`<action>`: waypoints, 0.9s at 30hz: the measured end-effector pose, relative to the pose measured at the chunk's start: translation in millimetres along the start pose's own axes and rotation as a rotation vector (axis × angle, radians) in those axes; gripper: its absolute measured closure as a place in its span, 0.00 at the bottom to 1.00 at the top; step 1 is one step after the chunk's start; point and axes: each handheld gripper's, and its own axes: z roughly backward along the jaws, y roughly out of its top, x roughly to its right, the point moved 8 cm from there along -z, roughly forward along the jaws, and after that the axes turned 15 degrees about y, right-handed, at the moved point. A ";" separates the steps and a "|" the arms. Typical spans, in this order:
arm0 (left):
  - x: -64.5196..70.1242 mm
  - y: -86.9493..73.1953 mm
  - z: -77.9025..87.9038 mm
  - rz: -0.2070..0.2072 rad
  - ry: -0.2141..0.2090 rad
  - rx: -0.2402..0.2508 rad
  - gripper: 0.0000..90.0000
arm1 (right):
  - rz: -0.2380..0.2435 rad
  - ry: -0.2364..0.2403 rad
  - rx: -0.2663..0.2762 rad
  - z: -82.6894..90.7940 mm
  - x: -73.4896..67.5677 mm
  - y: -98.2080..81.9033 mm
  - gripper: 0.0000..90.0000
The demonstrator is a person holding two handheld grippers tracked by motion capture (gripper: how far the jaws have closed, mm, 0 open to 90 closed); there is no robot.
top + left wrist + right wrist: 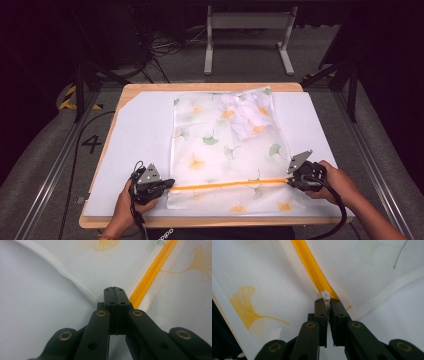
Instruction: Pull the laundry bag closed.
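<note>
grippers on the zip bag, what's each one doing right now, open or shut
Left gripper: shut, at the left end of the orange zipper; a grip on the bag cannot be told.
Right gripper: shut on the white zipper pull.

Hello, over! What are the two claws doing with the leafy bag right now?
Left claw shut at the orange zipper's left end. Right claw shut on white zipper pull. Leafy bag flat, cloth inside. Nothing in the way.

Both tongs, left [167, 184] and right [291, 182], are black, each topped by a grey three-cornered plate and trailing a black cable. Brass-coloured rivets stud their linkage arms. The forearms are bare; the left wrist wears an orange band [106, 236].
</note>
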 end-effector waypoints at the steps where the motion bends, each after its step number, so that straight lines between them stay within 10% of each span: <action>1: -0.1 -0.1 0.0 0.001 0.000 -0.001 1.00 | -0.005 -0.004 0.001 0.8 1.0 -1.6 0.94; 27: -0.3 0.0 0.5 -0.003 0.001 0.005 1.00 | -0.044 -0.023 0.103 2.4 2.0 -12.2 0.93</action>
